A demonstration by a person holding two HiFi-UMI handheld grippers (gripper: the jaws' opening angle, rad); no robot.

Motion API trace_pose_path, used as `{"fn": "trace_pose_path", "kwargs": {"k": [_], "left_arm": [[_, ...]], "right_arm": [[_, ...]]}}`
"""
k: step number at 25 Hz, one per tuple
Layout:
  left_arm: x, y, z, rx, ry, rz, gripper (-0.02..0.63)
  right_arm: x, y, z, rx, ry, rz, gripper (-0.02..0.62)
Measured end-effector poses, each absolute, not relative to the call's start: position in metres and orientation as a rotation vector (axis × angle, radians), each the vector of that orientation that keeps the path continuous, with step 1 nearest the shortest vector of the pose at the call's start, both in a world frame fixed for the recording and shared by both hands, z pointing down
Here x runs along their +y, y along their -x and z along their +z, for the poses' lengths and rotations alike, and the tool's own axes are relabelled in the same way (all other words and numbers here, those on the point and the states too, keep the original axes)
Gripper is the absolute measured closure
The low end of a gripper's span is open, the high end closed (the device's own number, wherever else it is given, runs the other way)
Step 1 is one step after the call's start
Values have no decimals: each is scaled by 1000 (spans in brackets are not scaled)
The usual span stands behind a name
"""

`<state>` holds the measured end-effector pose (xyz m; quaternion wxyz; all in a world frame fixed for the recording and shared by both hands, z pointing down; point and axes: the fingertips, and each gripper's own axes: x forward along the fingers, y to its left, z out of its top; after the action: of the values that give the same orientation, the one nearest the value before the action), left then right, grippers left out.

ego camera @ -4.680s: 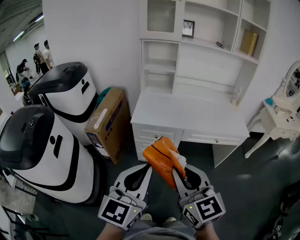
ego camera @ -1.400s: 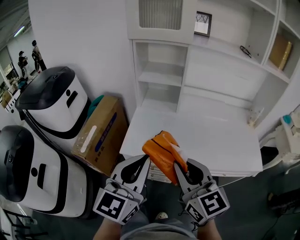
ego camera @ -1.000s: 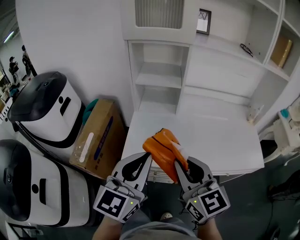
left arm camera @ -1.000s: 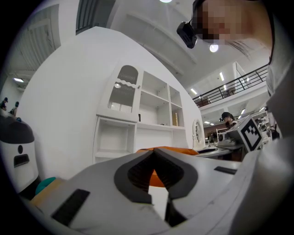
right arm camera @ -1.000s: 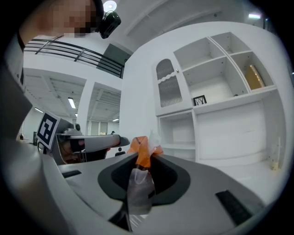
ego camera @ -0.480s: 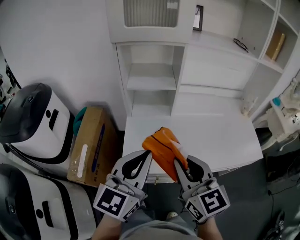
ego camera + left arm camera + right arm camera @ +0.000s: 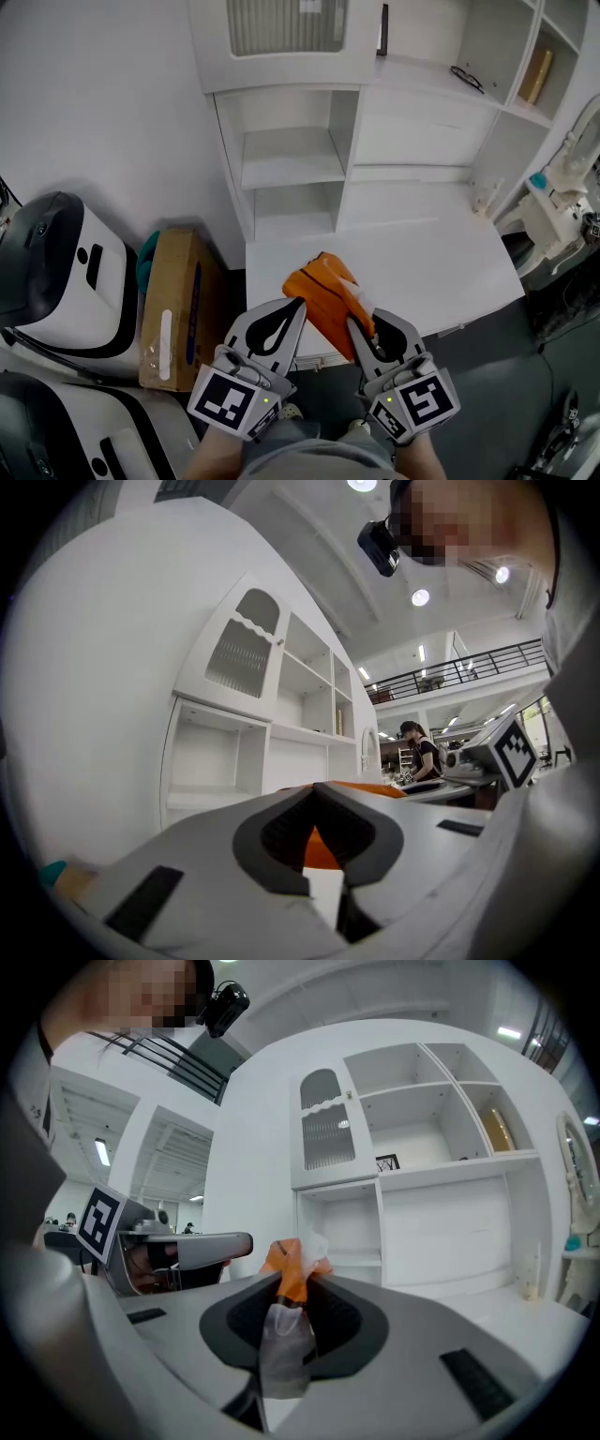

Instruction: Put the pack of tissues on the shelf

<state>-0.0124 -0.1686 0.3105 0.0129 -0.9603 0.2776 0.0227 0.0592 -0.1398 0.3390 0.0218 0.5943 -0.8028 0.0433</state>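
An orange pack of tissues [image 7: 323, 298] with a clear plastic end is held over the front edge of the white desk [image 7: 441, 262]. My right gripper [image 7: 362, 324] is shut on its lower end; in the right gripper view the pack [image 7: 286, 1262] sticks up between the jaws of that gripper [image 7: 292, 1277]. My left gripper [image 7: 292, 307] is beside the pack on its left, shut and holding nothing. In the left gripper view, orange from the pack [image 7: 321, 848] shows behind the left gripper [image 7: 314, 787]. The open shelf [image 7: 286, 157] lies ahead, at the desk's back left.
A cardboard box [image 7: 173, 305] and white-and-black machines [image 7: 52, 272] stand left of the desk. Glasses [image 7: 466, 80], a yellow box [image 7: 537, 75] and a picture frame [image 7: 384, 28] sit on upper shelves. A small bottle [image 7: 486, 197] stands on the desk. A dressing table [image 7: 553, 211] is at right.
The desk and shelves have come closer and swung round in the head view. Both grippers keep the same pose, the right one still holding the pack.
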Motion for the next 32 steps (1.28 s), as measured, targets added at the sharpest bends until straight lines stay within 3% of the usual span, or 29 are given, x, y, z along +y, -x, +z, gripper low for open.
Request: {"fn": "trace_pose_path", "kwargs": {"k": [15,32], "left_arm": [[-186,34,315,716,3036,96,580],[-226,23,316,798,3032,96,580]], "right_arm": [[-146,-32,344,-2391,-1969,130,517],[-190,-48,342,-2415,-1908,123,517]]}}
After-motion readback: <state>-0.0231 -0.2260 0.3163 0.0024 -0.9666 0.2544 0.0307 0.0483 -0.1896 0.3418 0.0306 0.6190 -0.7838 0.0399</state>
